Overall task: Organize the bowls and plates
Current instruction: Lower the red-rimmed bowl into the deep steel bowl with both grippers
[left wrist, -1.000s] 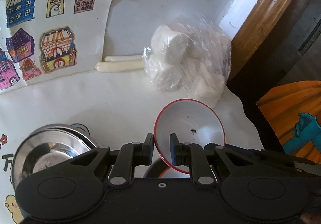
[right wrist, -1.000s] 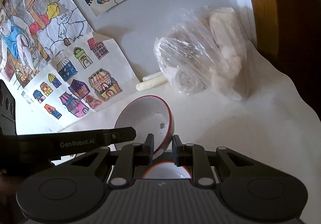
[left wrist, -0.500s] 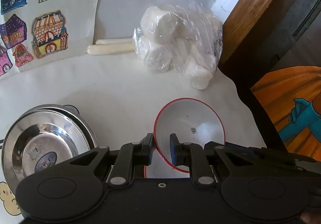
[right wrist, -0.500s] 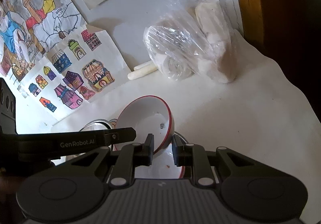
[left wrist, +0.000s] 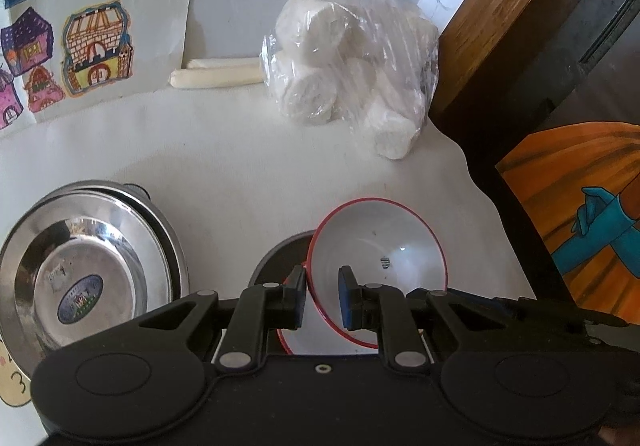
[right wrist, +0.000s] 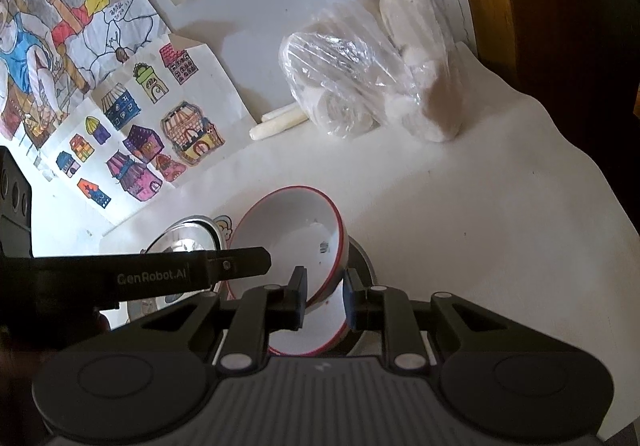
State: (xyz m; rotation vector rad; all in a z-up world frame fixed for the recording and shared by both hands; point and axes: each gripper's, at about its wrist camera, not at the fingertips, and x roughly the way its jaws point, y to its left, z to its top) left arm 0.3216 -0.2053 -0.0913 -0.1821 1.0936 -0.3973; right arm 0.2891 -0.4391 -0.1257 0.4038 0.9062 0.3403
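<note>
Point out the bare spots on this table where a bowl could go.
Bare cloth lies between the steel bowls, the plastic bag and the red-rimmed bowl. More lies right of that bowl, toward the table edge. By the drawings it is crowded.

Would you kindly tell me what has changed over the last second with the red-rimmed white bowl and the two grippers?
Both grippers carried the red-rimmed white bowl downward toward a second red-rimmed dish beneath it; the stainless steel bowl and the clear bag of white rolls now sit lower and nearer in view. Unchanged: the left gripper and right gripper stay clamped on opposite sides of the rim.
</note>
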